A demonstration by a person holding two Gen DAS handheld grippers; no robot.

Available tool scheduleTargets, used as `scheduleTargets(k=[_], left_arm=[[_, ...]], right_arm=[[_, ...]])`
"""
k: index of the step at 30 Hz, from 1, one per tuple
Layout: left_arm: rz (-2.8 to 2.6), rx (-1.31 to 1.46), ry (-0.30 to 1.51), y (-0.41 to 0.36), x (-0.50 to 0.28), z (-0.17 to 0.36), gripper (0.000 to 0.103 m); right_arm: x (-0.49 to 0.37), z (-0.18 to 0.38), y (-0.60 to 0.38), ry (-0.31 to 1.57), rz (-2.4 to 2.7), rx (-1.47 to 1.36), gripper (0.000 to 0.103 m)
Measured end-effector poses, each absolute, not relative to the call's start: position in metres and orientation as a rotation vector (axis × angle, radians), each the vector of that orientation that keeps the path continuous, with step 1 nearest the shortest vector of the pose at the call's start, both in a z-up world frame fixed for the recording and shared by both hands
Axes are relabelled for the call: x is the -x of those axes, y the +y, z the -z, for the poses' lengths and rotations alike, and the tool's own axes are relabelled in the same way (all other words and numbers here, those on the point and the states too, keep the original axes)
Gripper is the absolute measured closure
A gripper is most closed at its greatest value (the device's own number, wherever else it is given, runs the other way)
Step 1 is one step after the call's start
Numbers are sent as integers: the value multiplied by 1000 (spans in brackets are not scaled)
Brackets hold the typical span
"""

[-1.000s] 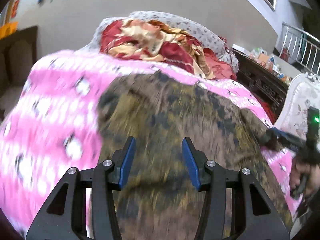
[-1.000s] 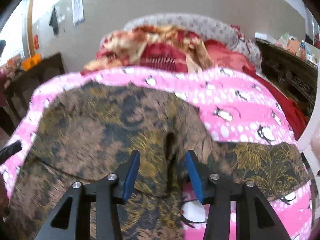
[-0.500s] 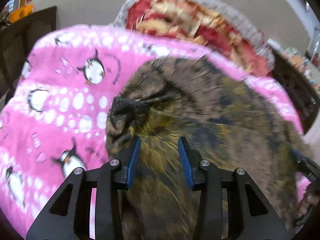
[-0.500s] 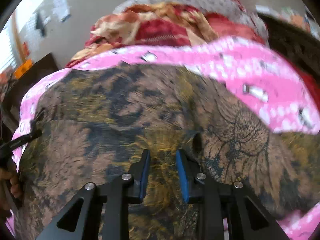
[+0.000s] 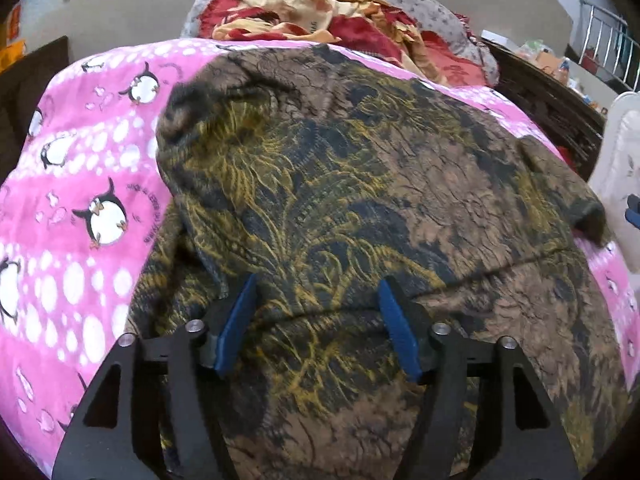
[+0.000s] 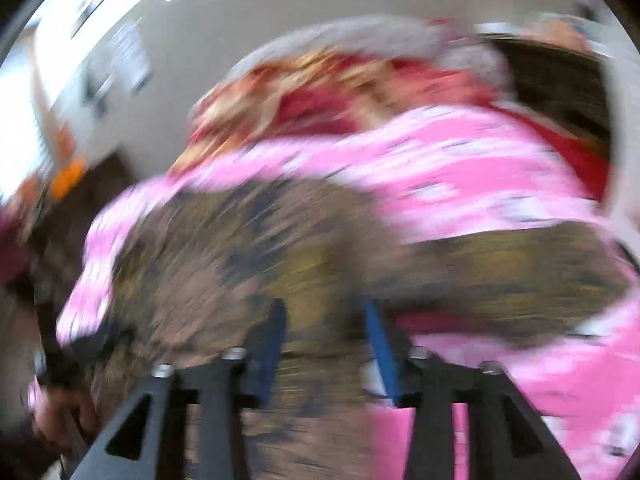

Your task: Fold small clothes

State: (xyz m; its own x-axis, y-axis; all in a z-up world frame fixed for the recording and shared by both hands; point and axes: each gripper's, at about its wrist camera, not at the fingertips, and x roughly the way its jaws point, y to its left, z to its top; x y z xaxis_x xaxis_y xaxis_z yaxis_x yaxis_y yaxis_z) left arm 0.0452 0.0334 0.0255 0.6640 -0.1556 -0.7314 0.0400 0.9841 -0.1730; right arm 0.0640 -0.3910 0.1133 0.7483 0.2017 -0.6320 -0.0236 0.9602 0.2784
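Note:
A brown, black and gold patterned garment point(image 5: 360, 180) lies spread on a pink penguin blanket point(image 5: 92, 184). Its top layer is folded over, and the fold's edge runs across just in front of my left gripper point(image 5: 317, 284). That gripper hovers low over the cloth with its jaws opening wide; the blue pads press on nothing. The right wrist view is badly blurred by motion. My right gripper point(image 6: 325, 306) is over the near edge of the garment point(image 6: 240, 248), its jaws opening, with cloth below them and nothing pinched.
A heap of red and gold bedding point(image 5: 320, 12) lies at the bed's far end. Dark wooden furniture point(image 5: 552, 96) and a white chair point(image 5: 624, 152) stand to the right. A hand point(image 6: 60, 412) shows at the lower left of the right wrist view.
Both grippers narrowed on the cloth, then widened again. The left one sank toward the garment, whose upper part now lies folded over. The right one swung sideways and rolled.

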Motion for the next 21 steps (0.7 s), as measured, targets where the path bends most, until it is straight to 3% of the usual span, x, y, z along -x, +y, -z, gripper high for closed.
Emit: scheduleTargets(k=[5, 6, 7, 12, 15, 16, 17, 21], left_arm=[[128, 223, 845, 39, -49, -24, 38], [122, 210, 846, 36, -49, -24, 38], [117, 199, 847, 33, -50, -24, 38], [104, 180, 852, 30, -54, -23, 38], [102, 175, 854, 31, -54, -22, 37], [101, 173, 854, 30, -54, -22, 37], [100, 175, 855, 31, -54, -22, 37], [100, 173, 856, 30, -54, -22, 37]], right_arm=[[-56, -88, -553, 699, 86, -575, 55], [-58, -71, -579, 715, 70, -686, 57], [-60, -64, -596, 714, 67, -756, 66], [-88, -35, -615, 734, 29, -825, 70], [-96, -28, -631, 686, 45, -859, 84], [-98, -28, -634, 686, 65, -864, 95], [-100, -29, -636, 687, 86, -873, 97], [-102, -79, -629, 640, 96, -723, 98]])
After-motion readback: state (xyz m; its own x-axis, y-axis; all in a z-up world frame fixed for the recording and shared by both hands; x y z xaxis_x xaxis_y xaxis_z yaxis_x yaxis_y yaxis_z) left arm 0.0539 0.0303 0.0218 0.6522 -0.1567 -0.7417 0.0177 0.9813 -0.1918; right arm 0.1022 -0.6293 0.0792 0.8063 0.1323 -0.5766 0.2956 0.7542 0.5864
